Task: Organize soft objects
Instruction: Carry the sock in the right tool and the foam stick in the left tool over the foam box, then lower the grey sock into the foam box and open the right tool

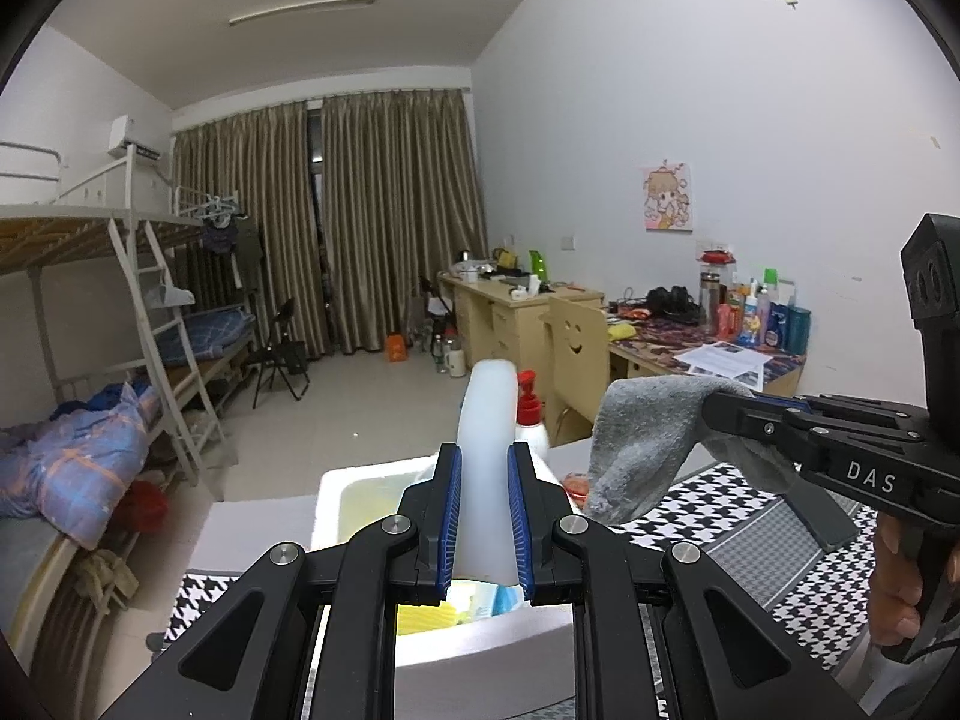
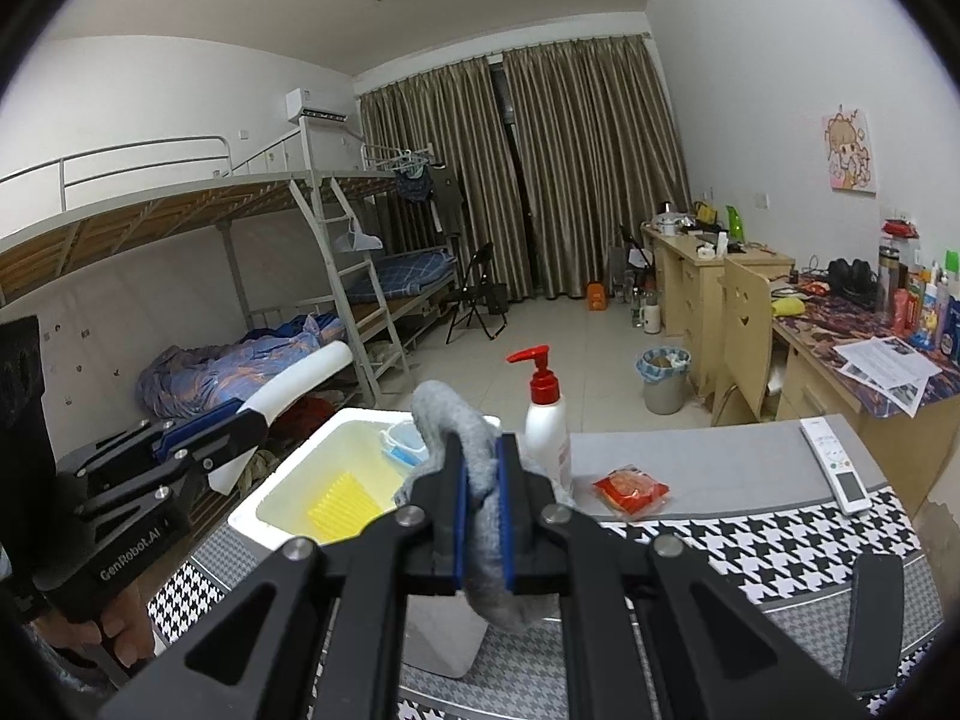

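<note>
Here, the left gripper [image 1: 485, 516], a black 2-finger tool with blue pads, was clenched on a white, translucent, curved soft strip [image 1: 487, 450] that rose upright from between its pads. In the right wrist view the same strip [image 2: 300, 384] slanted up and away from the left gripper [image 2: 252, 420], above the left rim of a white rectangular foam box [image 2: 282, 498]. The right gripper [image 2: 480, 516] was clamped on a grey, fuzzy knitted sock [image 2: 456, 426], which arched up over the pads and hung down below them. Seen from the left wrist, the sock [image 1: 642, 444] drooped from the right gripper [image 1: 720, 408] over the table, just right of the box [image 1: 327, 492].

Inside the box lay a yellow ridged plastic piece [image 2: 345, 507] and a small clear container with a blue lid [image 2: 405, 441]. A white pump bottle with a red top [image 2: 547, 420] stood just beside the box's far right corner. Near it, on the grey mat, lay a red snack packet [image 2: 630, 489], and well to the right a white remote control [image 2: 837, 462]. A black-and-white houndstooth cloth [image 2: 750, 546] covered the near part of the table. A person's hand [image 1: 900, 588] gripped the right gripper's handle.
</note>
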`<state>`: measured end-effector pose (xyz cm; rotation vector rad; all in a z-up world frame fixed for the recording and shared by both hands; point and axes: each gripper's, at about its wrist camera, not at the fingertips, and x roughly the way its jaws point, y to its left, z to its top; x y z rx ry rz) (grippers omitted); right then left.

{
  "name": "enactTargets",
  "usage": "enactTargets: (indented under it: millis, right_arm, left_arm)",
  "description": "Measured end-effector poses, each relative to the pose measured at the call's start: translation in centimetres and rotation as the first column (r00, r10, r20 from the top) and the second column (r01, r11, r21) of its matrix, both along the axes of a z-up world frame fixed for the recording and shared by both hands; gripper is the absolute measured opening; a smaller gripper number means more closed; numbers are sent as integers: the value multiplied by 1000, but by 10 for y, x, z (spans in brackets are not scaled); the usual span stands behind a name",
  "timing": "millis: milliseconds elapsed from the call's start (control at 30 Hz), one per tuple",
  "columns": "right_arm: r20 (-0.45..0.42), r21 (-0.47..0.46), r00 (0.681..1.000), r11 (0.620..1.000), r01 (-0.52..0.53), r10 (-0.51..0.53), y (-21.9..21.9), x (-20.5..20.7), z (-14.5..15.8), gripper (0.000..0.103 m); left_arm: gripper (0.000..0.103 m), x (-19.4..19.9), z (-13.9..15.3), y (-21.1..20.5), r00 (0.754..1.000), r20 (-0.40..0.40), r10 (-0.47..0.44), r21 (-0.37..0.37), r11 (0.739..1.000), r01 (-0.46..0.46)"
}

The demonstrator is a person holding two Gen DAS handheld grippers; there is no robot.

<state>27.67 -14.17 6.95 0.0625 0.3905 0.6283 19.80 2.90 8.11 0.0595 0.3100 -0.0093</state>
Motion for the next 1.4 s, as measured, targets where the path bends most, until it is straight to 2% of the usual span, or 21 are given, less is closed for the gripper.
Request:
enactTargets:
  millis: [567, 1400]
  right_arm:
    - [-12, -52, 996, 995, -89, 89, 49, 4, 2, 12]
    - [-81, -140, 984, 976, -166, 156, 106, 18, -14, 12]
  left_arm:
    - [17, 1, -2, 28, 996, 3, 95, -11, 995, -95]
    - [17, -4, -10, 58, 988, -18, 152, -31, 988, -153]
